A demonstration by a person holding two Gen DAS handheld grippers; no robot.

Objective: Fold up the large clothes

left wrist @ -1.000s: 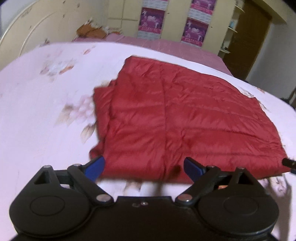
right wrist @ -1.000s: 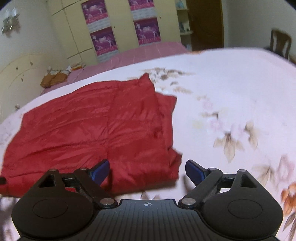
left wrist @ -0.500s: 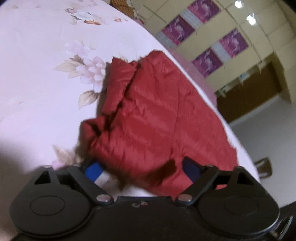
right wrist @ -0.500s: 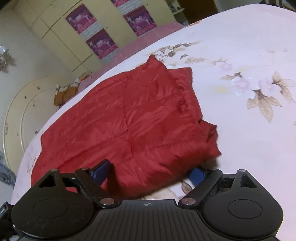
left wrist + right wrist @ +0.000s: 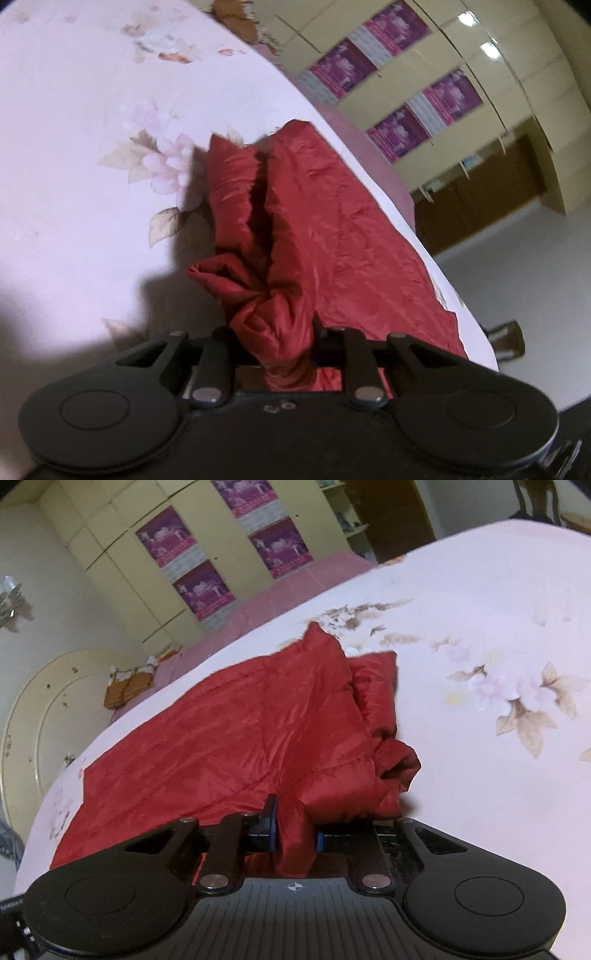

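Note:
A red quilted garment (image 5: pixel 332 221) lies folded on a pink floral bedsheet (image 5: pixel 92 110). My left gripper (image 5: pixel 277 343) is shut on a bunched near corner of the red garment, which fills the gap between its jaws. In the right wrist view the same red garment (image 5: pixel 240 731) spreads to the left over the bedsheet (image 5: pixel 498 609). My right gripper (image 5: pixel 295 834) is shut on another near corner of it, with blue pads (image 5: pixel 272 823) pressing the cloth from both sides.
The bed's cream headboard (image 5: pixel 29 720) is at the far left. Yellow wardrobe doors with purple posters (image 5: pixel 207 587) stand behind the bed. A brown door (image 5: pixel 480 195) and a chair (image 5: pixel 506 339) are off the bed's far side.
Both grippers went from open above the garment's near edge to shut on its two near corners. Both cameras have tilted and dropped close to the bed.

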